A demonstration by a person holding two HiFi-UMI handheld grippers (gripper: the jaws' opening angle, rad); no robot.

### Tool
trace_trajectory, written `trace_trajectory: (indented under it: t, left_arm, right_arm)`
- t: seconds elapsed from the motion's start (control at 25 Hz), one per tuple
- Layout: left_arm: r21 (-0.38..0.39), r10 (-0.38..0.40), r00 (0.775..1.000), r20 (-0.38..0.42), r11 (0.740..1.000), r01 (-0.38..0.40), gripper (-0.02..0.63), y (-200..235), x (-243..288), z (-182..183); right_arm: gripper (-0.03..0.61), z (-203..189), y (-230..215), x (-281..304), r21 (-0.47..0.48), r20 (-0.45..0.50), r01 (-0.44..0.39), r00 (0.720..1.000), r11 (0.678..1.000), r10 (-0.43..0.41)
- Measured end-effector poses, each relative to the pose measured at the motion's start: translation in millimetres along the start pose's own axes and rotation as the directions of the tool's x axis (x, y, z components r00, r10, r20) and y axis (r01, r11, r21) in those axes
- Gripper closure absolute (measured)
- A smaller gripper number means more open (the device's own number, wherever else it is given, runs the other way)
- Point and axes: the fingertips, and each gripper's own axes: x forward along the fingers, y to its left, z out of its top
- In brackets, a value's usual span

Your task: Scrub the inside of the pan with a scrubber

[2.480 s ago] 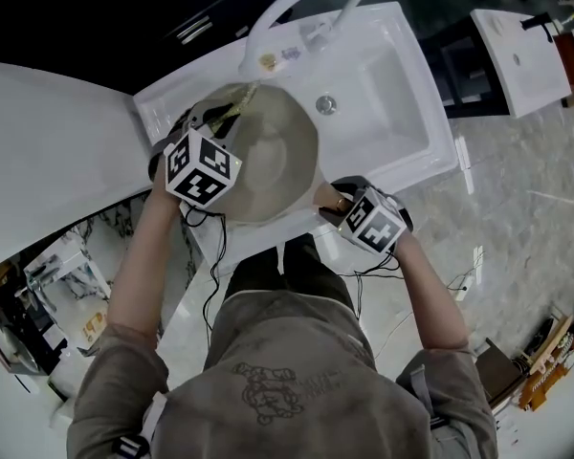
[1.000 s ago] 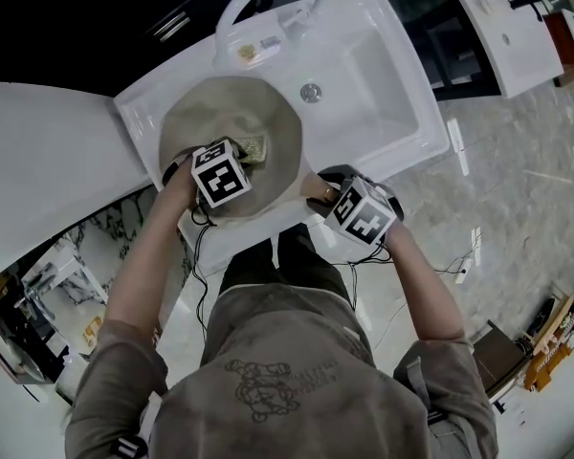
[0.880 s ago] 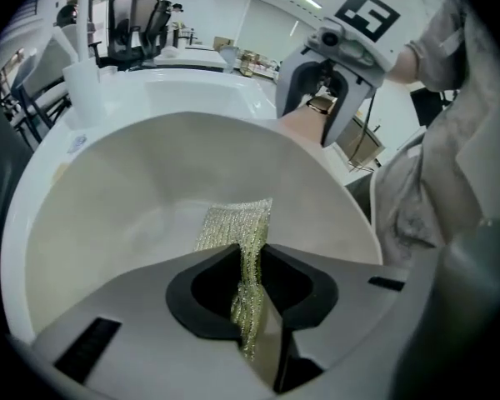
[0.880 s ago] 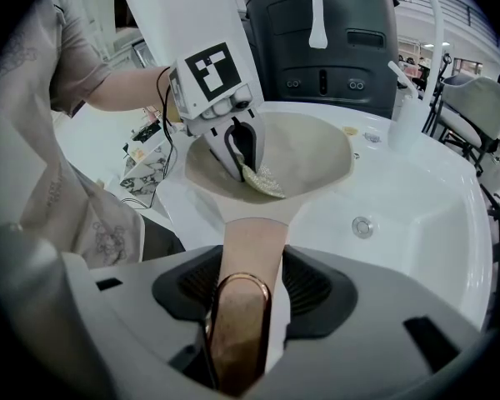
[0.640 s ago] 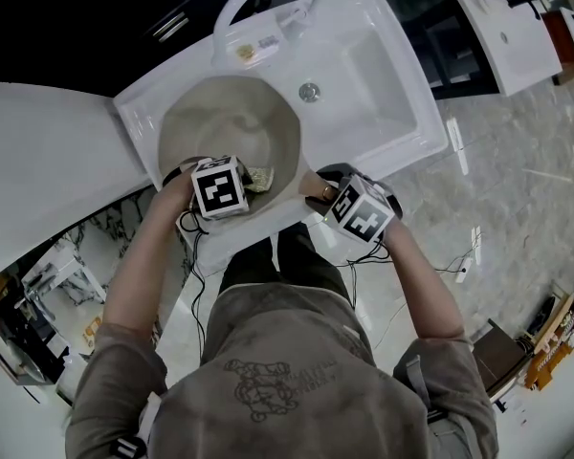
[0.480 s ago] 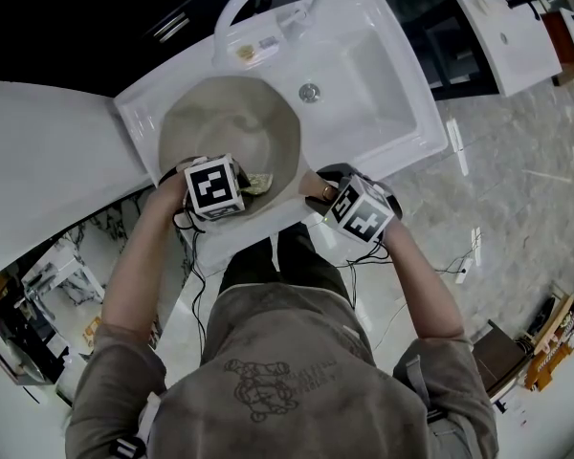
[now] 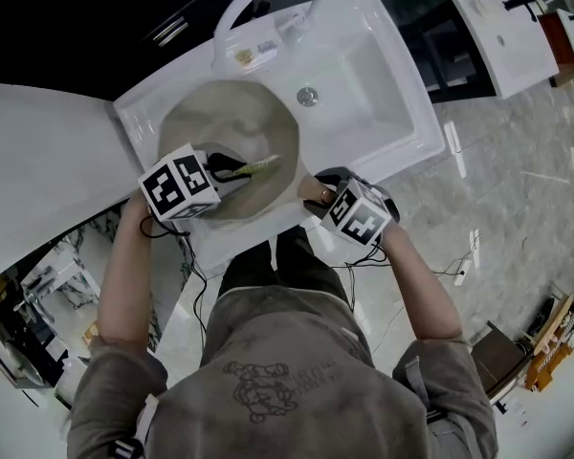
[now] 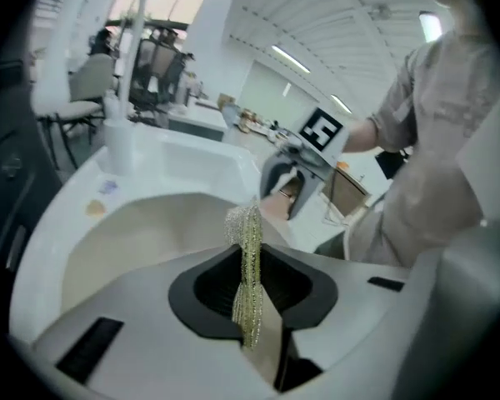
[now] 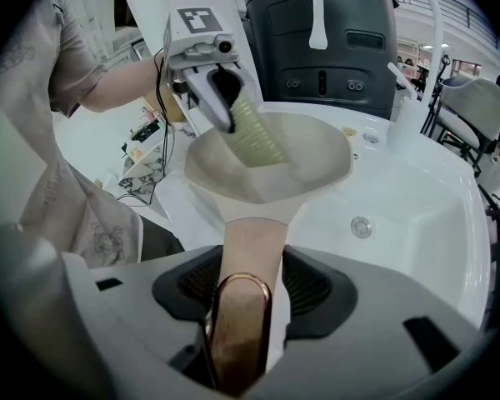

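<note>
Fingers (image 8: 207,294) pinching the scrubber (image 8: 248,248), left gripper (image 7: 218,170) has pulled back toward the pan (image 7: 234,122) rim mid-scrub; right gripper (image 9: 242,307) stays clamped on the handle (image 9: 252,240).

**A:** What sort of site is this?

**B:** I read it as a lab or open-plan office rigged as a mock kitchen, not a home. The white sink (image 7: 387,113) with its faucet (image 9: 319,11) stands free on a marble-look floor (image 7: 526,189). Loose cables (image 7: 462,268) lie near right.

**A:** Anything else?

**B:** A second sink unit (image 7: 502,36) stands far right. I also see office chairs (image 9: 473,107), desks (image 8: 192,122) and ceiling strip lights (image 8: 296,57).
</note>
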Motion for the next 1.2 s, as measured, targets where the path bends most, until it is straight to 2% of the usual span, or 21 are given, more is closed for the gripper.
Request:
trace_trajectory:
  t: [0.04,0.08,0.12,0.2,0.24,0.28,0.32,0.36,0.4,0.44,0.56,0.68,0.92,1.04,1.2]
  left_arm:
    - [-0.034,0.096,0.994,0.050,0.995,-0.094,0.538,20,-4,8]
    - [-0.075,0.205,0.975,0.082,0.977,-0.199,0.538,41,-9,13]
    - [-0.120,0.323,0.942,0.092,0.943,-0.311,0.538,64,-13,14]
    - [-0.193,0.533,0.843,0.078,0.837,-0.511,0.538,103,-21,11]
    - [-0.211,0.607,0.791,0.073,0.785,-0.583,0.538,116,-23,10]
    - [-0.221,0.659,0.748,0.074,0.742,-0.632,0.538,125,-22,10]
    - [-0.233,0.692,0.717,0.079,0.712,-0.662,0.538,131,-20,10]
    - [-0.250,0.711,0.698,0.085,0.694,-0.676,0.538,135,-15,9]
    - [-0.271,0.719,0.689,0.091,0.684,-0.677,0.538,137,-10,8]
    - [-0.296,0.719,0.689,0.096,0.681,-0.670,0.538,138,-3,7]
    - [-0.355,0.695,0.708,0.121,0.697,-0.623,0.538,133,15,6]
    - [-0.336,0.669,0.729,0.146,0.726,-0.600,0.538,126,28,12]
    - [-0.336,0.536,0.812,0.230,0.827,-0.450,0.538,103,54,27]
    - [-0.279,0.447,0.859,0.247,0.882,-0.379,0.538,85,63,33]
    - [-0.227,0.296,0.921,0.254,0.944,-0.240,0.538,54,76,36]
  right_arm:
    - [0.356,0,0,0,0.000,0.000,0.000,1.000,1.000,0.000]
    - [0.356,-1,-1,0,0.001,-0.001,0.000,1.000,1.000,0.000]
    - [0.356,-1,-1,0,0.001,-0.001,-0.001,1.000,1.000,0.001]
    - [0.356,-1,-1,0,0.001,-0.001,0.001,1.000,1.000,-0.001]
    - [0.356,-1,-1,0,0.000,-0.001,0.003,1.000,1.000,-0.003]
    - [0.356,-1,-1,0,0.000,0.000,0.006,1.000,1.000,-0.006]
    - [0.356,-2,-2,1,-0.001,0.001,0.009,1.000,1.000,-0.009]
    - [0.357,-3,-2,1,-0.002,0.001,0.010,1.000,1.000,-0.010]
    - [0.357,-4,-2,1,-0.001,-0.001,0.011,1.000,1.000,-0.011]
    - [0.357,-4,-2,1,0.001,-0.003,0.011,1.000,1.000,-0.011]
    - [0.357,-3,2,2,0.000,0.009,0.010,1.000,1.000,-0.010]
    - [0.357,-3,3,2,-0.001,0.016,0.008,1.000,1.000,-0.008]
    - [0.357,-2,3,2,0.006,0.017,0.003,1.000,1.000,-0.003]
    - [0.357,-4,2,2,0.003,0.014,0.002,1.000,1.000,-0.002]
    - [0.357,-7,1,3,0.005,0.013,0.001,1.000,1.000,-0.001]
